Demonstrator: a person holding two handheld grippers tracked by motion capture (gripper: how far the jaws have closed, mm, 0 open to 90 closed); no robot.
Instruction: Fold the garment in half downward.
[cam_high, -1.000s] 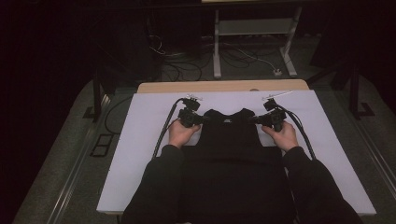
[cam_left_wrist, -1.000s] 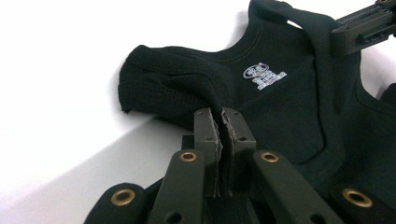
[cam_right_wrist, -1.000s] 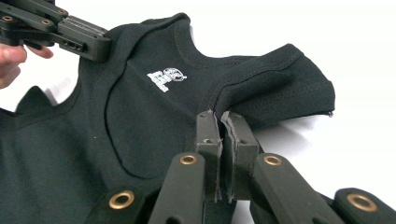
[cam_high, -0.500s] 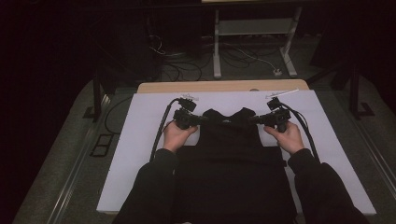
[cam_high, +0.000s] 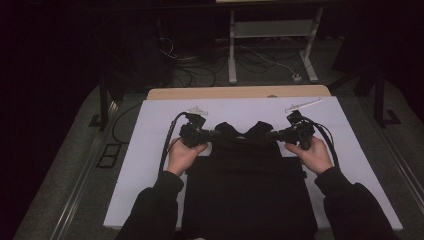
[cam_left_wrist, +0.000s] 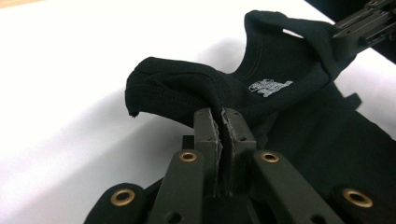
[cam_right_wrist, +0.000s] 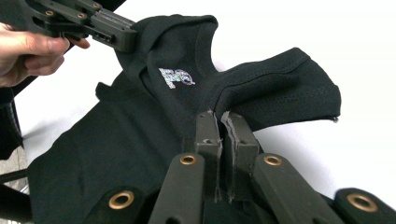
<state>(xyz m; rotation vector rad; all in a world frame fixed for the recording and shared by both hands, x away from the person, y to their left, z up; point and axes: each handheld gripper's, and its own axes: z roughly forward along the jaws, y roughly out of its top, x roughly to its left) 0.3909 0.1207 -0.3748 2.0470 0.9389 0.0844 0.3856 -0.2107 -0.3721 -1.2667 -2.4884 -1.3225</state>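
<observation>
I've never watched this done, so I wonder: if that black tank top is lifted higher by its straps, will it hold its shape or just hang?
The black tank top likely hangs limp: its shoulder straps already droop and fold past each hand-held gripper. Probably light, since thin pinches raise it. The knit looks matte, so slipping seems unlikely.

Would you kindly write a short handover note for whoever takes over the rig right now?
Left gripper: shut on the black top, pinching it beside the neck opening.
Right gripper: shut on the top at the other shoulder.
The top lies on the white table cover; its lower part rests flat between the person's forearms, while the shoulder end is raised off the cover between the two grippers. A small printed label shows inside the neck.
Done: both shoulders gripped and lifted.
Left: probably folding or laying the top out; keep both grips even so the cloth does not slip.
</observation>
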